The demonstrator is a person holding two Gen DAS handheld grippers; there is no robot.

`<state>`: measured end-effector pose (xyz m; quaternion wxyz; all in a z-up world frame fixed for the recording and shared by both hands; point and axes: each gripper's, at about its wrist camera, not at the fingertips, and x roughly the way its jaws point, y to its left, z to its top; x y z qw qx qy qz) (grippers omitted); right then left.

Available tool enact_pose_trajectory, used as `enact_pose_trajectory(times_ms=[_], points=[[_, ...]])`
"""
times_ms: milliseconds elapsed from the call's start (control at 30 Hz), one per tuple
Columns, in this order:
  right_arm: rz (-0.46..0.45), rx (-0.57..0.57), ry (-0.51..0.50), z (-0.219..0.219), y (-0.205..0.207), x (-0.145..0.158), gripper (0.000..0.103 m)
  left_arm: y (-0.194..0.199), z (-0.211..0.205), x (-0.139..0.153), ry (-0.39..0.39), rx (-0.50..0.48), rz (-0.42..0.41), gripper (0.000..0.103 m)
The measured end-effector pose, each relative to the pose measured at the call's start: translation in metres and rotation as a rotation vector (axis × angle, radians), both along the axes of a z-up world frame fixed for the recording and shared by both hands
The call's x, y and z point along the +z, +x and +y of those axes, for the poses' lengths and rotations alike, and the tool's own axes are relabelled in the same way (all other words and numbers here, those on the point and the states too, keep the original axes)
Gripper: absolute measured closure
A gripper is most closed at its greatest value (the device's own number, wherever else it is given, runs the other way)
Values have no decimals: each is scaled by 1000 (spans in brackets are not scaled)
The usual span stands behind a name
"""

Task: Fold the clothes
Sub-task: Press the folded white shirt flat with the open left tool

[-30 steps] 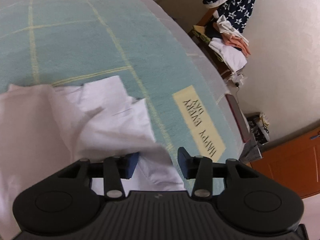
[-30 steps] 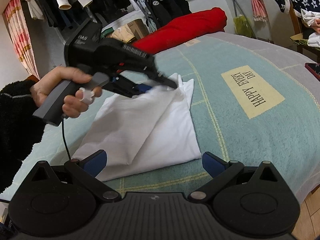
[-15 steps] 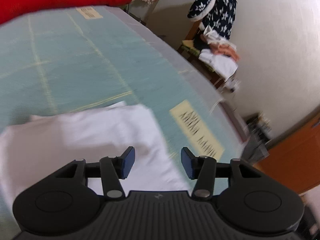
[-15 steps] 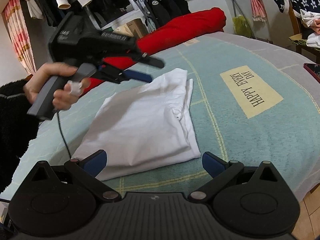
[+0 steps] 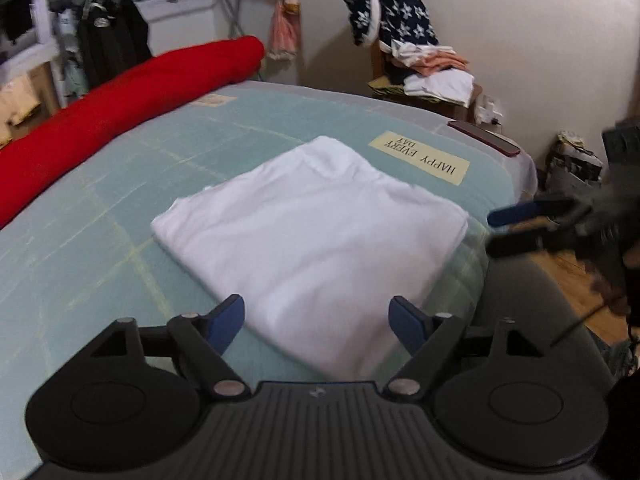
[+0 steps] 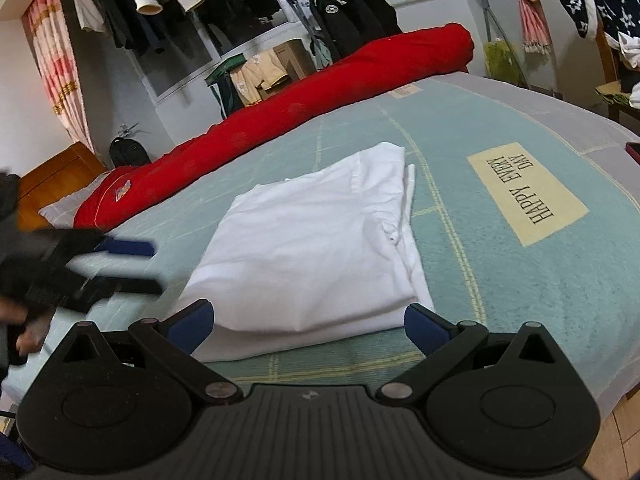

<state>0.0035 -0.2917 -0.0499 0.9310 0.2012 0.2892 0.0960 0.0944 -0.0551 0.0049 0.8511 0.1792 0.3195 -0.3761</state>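
A white garment (image 5: 312, 232) (image 6: 316, 248) lies folded into a rough rectangle on the pale green bed cover (image 5: 100, 240) (image 6: 520, 280). My left gripper (image 5: 318, 322) hovers open at the garment's near corner with nothing between its blue pads. It also appears blurred at the left of the right wrist view, left gripper (image 6: 132, 264), held by a hand beside the garment's left edge. My right gripper (image 6: 308, 324) stands open just before the garment's near edge, holding nothing. In the left wrist view the right gripper (image 5: 516, 228) shows blurred off the garment's right side.
A long red bolster (image 6: 320, 120) (image 5: 120, 92) lies along the far side of the bed. A "HAPPY EVERY DAY" patch (image 6: 528, 192) marks the cover. A chair piled with clothes (image 5: 420, 68) stands by the wall. A dark phone (image 5: 484, 138) rests at the bed's edge.
My left gripper let go of the garment's far end, which dropped flat, then pulled back to the garment's left side and opened wider. The right gripper stayed put.
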Motion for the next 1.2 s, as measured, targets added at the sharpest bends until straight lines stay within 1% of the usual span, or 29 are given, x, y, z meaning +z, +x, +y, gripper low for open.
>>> enact_pose_trajectory(times_ms=[200,367,533,667,800,900,967,1033,1067,1200], points=[[-7,6,-22,9,-6,8,0,-29,-14,-37,110,17,-141,23],[-21,-5,-54,14,-19,19,0,-39,-44,-59,243,5,-374,23],[-29,-17,-81,15,-26,25,0,-42,-32,-58,245,3,-356,23],[-23,-26,-88,12,-26,22,0,-44,-23,-56,246,1,-341,23],[4,-20,-70,9,-16,13,0,-46,-15,-55,247,-1,-327,23],[21,-3,-30,8,-8,6,0,-48,-8,-53,245,-6,-313,23],[30,8,-3,7,-3,2,0,-51,-2,-43,203,-49,-280,23],[36,12,5,7,1,-1,0,-46,4,-31,150,-59,-240,23],[36,15,3,7,4,-1,0,-40,7,-25,123,-47,-224,23],[9,47,-19,10,19,4,0,-3,21,-2,19,68,-170,23]])
